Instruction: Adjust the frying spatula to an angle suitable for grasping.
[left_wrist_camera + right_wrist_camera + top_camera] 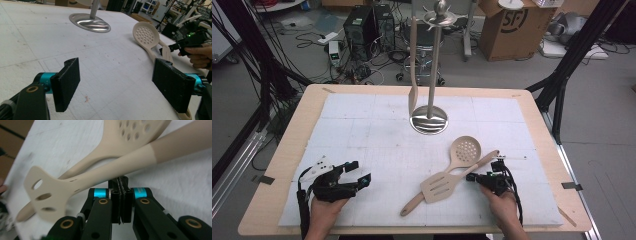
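Two beige utensils lie crossed on the white mat. The perforated spoon has its bowl toward the far side. The slotted spatula lies across the spoon's handle, its own handle running up to the right. My right gripper is shut with nothing between its jaws, its tips right against the spatula's neck; from its own camera the gripper sits just under that neck. My left gripper rests open at the near left, and between its pads there is bare mat.
A steel utensil stand rises at the far middle of the mat, with a beige spatula hanging from its top ring. Its base lies beyond the left gripper. Cables, black boxes and a cardboard carton sit on the floor behind the table.
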Demonstrator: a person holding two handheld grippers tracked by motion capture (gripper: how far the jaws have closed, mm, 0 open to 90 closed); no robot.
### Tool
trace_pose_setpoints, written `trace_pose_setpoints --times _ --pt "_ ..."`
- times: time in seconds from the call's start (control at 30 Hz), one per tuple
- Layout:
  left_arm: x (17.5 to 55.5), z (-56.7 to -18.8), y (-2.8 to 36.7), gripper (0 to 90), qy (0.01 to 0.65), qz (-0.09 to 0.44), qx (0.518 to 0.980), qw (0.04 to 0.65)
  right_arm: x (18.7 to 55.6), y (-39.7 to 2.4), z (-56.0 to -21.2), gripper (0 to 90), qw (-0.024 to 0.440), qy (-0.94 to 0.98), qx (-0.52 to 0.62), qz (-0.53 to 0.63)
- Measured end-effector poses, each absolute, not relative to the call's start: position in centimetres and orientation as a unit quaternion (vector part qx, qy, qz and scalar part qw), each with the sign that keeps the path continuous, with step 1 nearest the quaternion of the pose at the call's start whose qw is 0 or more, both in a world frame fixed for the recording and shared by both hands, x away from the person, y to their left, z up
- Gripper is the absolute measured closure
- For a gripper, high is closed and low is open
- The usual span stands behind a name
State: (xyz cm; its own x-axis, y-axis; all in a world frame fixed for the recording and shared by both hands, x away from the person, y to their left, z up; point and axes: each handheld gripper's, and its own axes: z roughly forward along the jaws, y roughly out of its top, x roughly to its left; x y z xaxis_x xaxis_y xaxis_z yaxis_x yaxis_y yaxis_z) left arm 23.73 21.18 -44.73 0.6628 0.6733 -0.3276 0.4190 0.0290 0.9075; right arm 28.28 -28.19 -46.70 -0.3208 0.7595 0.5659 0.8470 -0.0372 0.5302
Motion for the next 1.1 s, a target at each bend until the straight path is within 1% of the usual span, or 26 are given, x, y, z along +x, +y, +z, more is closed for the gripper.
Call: trace_pose_setpoints --times 0.1,0.5,0.63,0.7,0.77,0.97,1.1 --pt "23.8 -44.8 21.3 23.2 0.398 0.106 0.689 0.596 28.5 -28.4 -46.6 89.6 0.019 -0.682 -0.587 -0.436" --pt "23.8 -44.8 21.2 23.2 0.398 0.106 0.688 0.597 29.4 -32.0 -45.8 89.6 -0.045 -0.611 -0.630 -0.477" --pt "23.8 -44.8 21.2 23.2 0.398 0.106 0.689 0.596 29.0 -31.5 -44.4 89.6 -0.078 -0.631 -0.612 -0.470" --pt "23.8 -44.8 21.1 23.2 0.397 0.106 0.690 0.595 28.9 -30.4 -43.6 89.6 -0.082 -0.645 -0.594 -0.473" --pt "23.8 -44.8 21.0 23.2 0.396 0.105 0.691 0.596 29.1 -29.0 -43.1 89.6 -0.074 -0.664 -0.577 -0.470" --pt "23.9 -44.8 21.1 23.2 0.397 0.105 0.690 0.596 29.9 -25.0 -42.8 89.6 -0.058 -0.727 -0.538 -0.424" --pt "23.9 -44.9 21.1 23.2 0.396 0.104 0.690 0.597 29.2 -25.3 -43.5 89.5 -0.059 -0.743 -0.533 -0.400"
